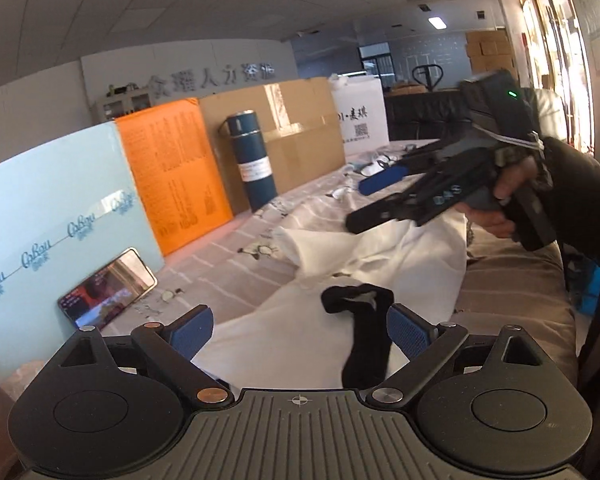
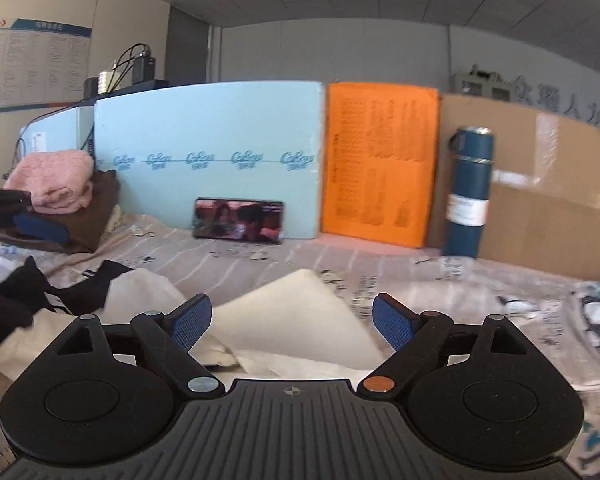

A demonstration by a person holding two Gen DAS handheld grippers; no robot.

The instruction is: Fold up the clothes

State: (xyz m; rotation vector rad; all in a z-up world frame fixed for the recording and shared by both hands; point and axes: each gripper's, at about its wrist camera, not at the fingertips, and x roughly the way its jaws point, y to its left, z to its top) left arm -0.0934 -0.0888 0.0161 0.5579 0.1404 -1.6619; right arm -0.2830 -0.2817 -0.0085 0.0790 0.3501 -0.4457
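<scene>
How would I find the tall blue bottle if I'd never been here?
Look along the row of boards at the back of the bed. The blue bottle stands upright between the orange board and the cardboard box. It's the only round, dark blue thing, with a white label.

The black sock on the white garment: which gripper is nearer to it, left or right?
Left. The left gripper is open with the black sock lying between its fingers. The right gripper hovers farther off, above the white garment.
</scene>
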